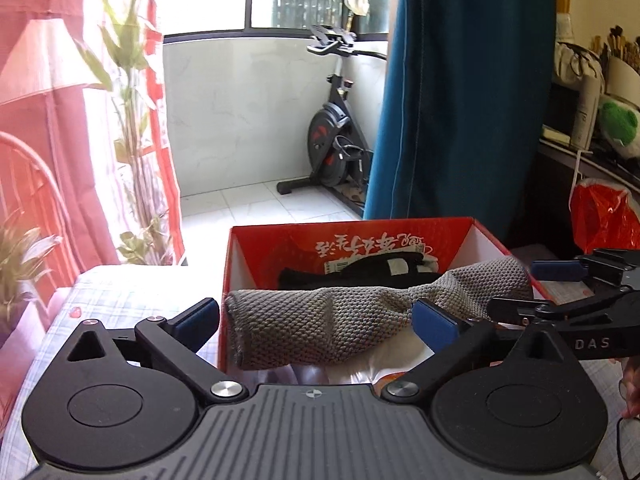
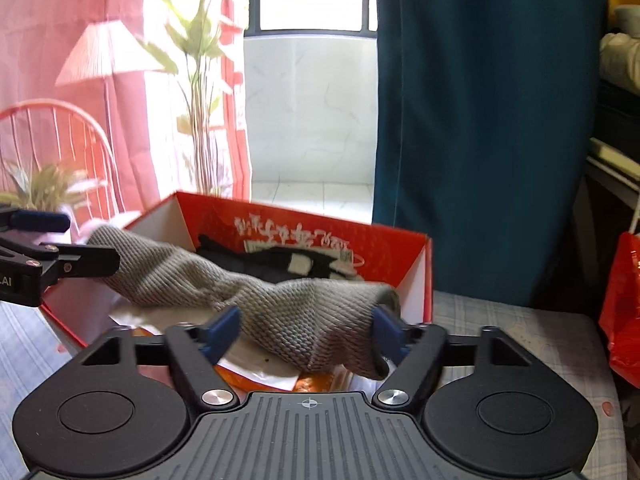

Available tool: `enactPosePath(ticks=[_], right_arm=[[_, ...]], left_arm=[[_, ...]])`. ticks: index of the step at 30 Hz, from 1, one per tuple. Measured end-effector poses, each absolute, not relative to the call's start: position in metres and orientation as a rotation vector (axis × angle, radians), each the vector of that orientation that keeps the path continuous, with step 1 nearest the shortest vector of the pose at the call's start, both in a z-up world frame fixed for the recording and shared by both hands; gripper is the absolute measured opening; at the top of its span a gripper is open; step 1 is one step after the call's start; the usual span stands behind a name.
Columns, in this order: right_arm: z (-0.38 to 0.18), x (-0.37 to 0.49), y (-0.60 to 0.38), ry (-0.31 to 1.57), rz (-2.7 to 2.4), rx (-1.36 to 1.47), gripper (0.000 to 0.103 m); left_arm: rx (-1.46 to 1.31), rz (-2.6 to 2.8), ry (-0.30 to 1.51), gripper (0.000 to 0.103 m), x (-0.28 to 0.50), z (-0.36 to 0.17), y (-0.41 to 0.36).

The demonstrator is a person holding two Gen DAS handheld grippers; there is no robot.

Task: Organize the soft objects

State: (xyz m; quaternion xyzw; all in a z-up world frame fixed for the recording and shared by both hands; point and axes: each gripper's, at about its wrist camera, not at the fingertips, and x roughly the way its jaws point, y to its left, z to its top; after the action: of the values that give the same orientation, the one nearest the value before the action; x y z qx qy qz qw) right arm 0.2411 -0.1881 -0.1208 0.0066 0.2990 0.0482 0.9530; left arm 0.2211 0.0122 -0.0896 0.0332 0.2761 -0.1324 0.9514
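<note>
Left wrist view: grey knitted sock [image 1: 340, 316] lying across the near rim of the red cardboard box [image 1: 400, 236], long axis left to right, one end hanging over the box's left wall, the other rising toward the far right. Left gripper [image 1: 316, 322] spread wide around the sock's near end, blue pads apart, nothing pinched. Right gripper [image 1: 520, 280] at the sock's right end, also spread. Black socks [image 1: 352, 270] already lying deep inside.

Right wrist view: right gripper [image 2: 308, 330] spread, pads flanking the sock [image 2: 248, 292] without squeezing. Sock slanting from far left down to near right. Left gripper [image 2: 60, 240] at the far-left end.

Likely the placing step, sock just released; next, nudging the overhanging ends fully into the box.
</note>
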Motion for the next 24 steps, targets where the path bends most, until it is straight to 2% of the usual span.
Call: enactPosePath(ticks=[1, 3, 15, 24], right_arm=[[-0.117, 0.237, -0.188, 0.597, 0.094, 0.018, 0.092], [-0.107, 0.228, -0.187, 0.57, 0.085, 0.034, 0.103], [-0.047, 0.161, -0.184, 0.464, 0.042, 0.117, 0.103], [0.007, 0.095, -0.183, 0.43, -0.01, 0.161, 0.103]], left_arm=[[0.068, -0.258, 0.56, 0.103, 0.217, -0.086, 0.013], [0.073, -0.235, 0.546, 0.103, 0.207, -0.078, 0.014], [0.159, -0.095, 0.385, 0.103, 0.123, -0.016, 0.008], [0.126, -0.134, 0.333, 0.103, 0.052, 0.034, 0.005]])
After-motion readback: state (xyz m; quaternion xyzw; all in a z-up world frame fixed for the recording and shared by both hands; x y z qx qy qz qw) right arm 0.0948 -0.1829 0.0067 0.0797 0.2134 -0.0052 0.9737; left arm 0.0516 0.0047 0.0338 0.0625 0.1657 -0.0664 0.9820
